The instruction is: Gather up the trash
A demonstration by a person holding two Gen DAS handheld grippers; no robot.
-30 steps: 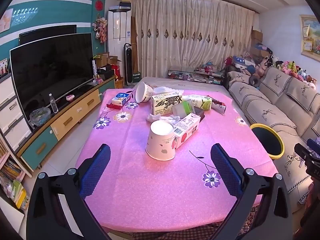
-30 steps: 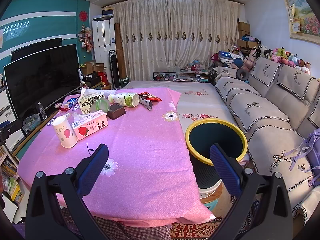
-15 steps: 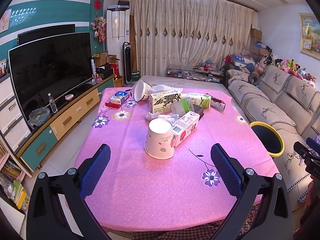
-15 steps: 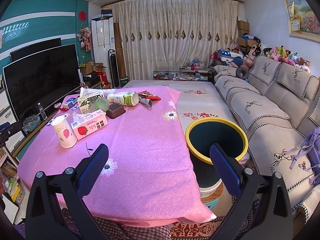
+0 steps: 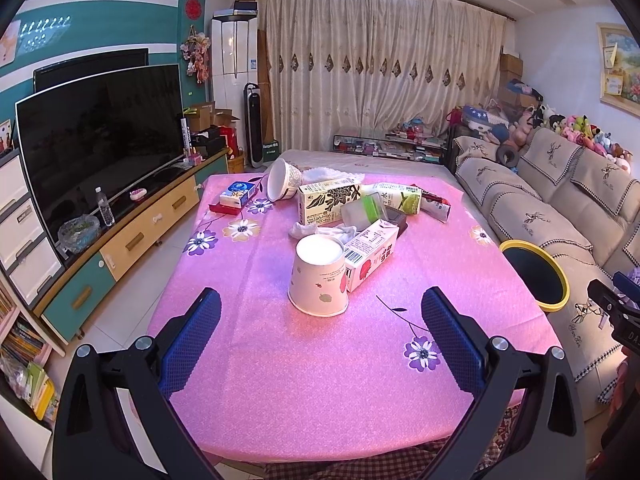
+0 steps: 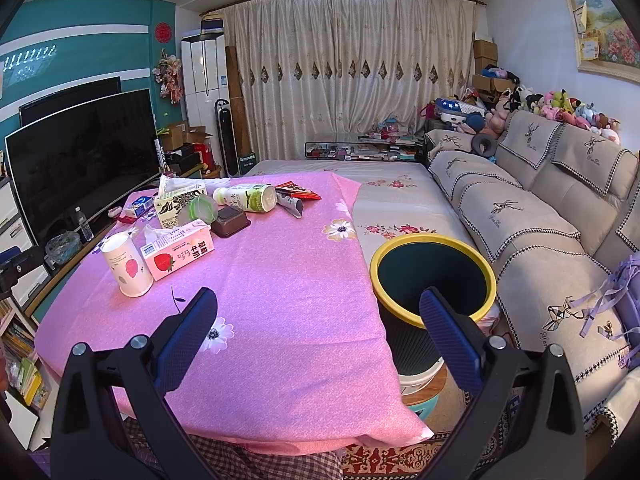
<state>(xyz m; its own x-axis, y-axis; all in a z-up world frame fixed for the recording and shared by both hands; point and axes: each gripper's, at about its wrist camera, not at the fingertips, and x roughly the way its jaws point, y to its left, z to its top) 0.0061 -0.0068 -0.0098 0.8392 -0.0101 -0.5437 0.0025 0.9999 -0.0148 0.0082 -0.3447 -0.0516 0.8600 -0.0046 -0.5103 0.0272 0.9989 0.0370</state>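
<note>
The left gripper (image 5: 320,312) hung low over the near edge of the counter (image 5: 280,380), its blue fingers (image 5: 192,340) spread wide and holding nothing. It pointed straight at the paper cup (image 5: 318,280), which stood upside down just ahead, so that was probably the first thing to grab.

The strawberry milk carton (image 5: 370,252) lay on its side, touching the cup. It had a barcode and Chinese writing, too small to read in the left view. Behind it sat more trash in a heap: a leaf-print carton (image 5: 326,202), a green tea bottle (image 5: 402,200), a white tissue (image 5: 332,232) and a tipped bowl (image 5: 282,180).

The right gripper (image 6: 318,320) was also spread wide and empty. It waited by the yellow-rimmed bin (image 6: 434,276), which stood beside the counter, near enough for trash to be dropped in.
</note>
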